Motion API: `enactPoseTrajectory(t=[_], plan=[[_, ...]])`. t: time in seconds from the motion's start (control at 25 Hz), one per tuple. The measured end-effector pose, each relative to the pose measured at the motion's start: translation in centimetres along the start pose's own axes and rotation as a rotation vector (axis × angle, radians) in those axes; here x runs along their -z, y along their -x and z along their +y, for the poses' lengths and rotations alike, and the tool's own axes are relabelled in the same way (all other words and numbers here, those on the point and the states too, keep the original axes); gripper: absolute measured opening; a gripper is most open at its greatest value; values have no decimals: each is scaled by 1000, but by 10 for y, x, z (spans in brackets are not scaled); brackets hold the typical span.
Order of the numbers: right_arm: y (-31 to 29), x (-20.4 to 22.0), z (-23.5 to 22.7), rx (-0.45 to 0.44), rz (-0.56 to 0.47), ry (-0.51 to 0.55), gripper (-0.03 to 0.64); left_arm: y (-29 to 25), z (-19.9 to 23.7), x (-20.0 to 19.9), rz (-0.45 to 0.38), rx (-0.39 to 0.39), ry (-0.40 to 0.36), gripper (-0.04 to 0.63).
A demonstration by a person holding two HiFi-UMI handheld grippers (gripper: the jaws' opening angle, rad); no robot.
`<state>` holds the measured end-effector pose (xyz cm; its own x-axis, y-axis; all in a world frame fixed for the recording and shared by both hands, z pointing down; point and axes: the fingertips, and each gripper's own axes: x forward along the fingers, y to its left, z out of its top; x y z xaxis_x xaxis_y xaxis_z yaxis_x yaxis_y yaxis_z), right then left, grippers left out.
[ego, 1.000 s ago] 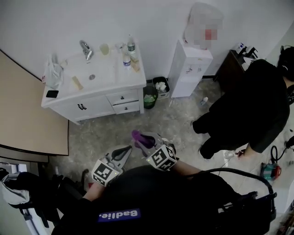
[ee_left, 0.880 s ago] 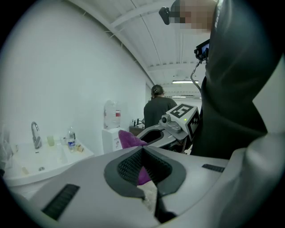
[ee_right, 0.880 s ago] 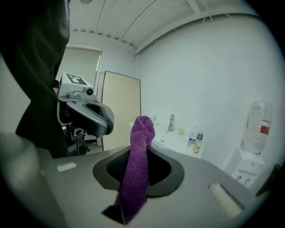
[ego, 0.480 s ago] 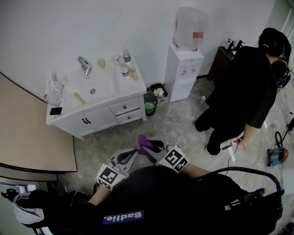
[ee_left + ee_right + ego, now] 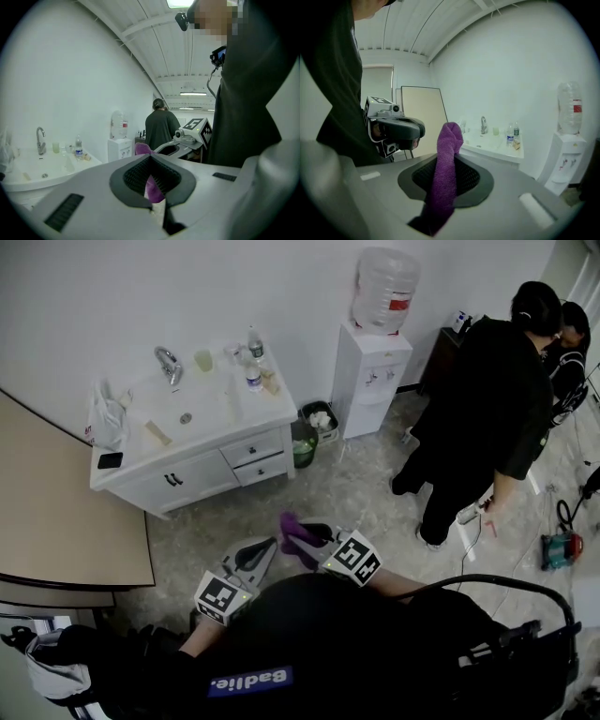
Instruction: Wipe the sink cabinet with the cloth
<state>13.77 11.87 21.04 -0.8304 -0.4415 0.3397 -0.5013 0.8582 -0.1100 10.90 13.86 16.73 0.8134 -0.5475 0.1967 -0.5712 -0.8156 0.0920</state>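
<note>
Right hand-held gripper [image 5: 451, 161]: clamped shut on purple cloth [image 5: 448, 140], end sticking up.
Left hand-held gripper [image 5: 151, 158]: closed, holding nothing.
Sink cabinet [image 5: 202, 465]: well apart from both.

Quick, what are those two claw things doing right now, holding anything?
Left gripper: closed, nothing between its jaws.
Right gripper: closed on a bunched purple terry cloth.
</note>
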Motion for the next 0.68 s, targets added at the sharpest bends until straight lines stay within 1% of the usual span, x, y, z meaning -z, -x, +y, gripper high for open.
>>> enactPoseTrajectory(t=[0.16,0.68], plan=[[-3,5,2,5,17,3,74,8,-1,6,-11,-14,31,-11],[-6,9,14,10,32,9,74,24,-4,11,-27,-40,35,-11]])
